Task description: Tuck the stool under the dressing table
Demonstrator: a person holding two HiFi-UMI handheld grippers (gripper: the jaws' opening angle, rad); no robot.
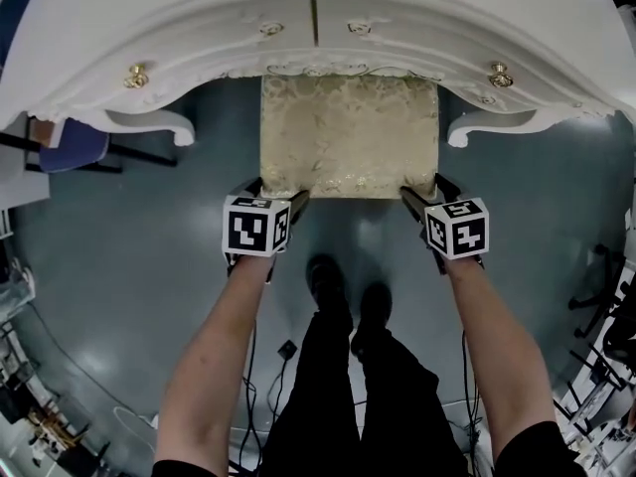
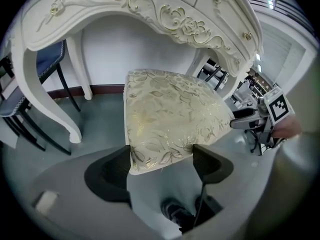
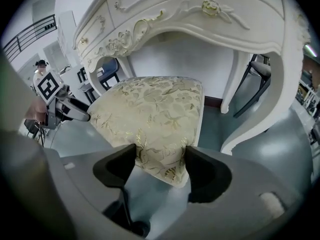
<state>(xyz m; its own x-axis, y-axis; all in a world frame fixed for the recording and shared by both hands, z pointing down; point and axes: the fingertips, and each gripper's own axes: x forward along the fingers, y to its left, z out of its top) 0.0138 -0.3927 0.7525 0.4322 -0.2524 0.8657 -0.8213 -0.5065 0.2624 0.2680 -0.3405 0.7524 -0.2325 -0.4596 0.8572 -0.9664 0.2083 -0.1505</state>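
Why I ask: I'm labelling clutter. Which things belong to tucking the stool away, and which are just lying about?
Job: stool, gripped at its near corners by the left tool and right tool; dressing table.
Lying about: blue chair; floor cable.

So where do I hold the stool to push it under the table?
Take the stool by its two near seat corners, coming from the side away from the table: the padded edge fits between the jaws, and a hold at each corner keeps it square.
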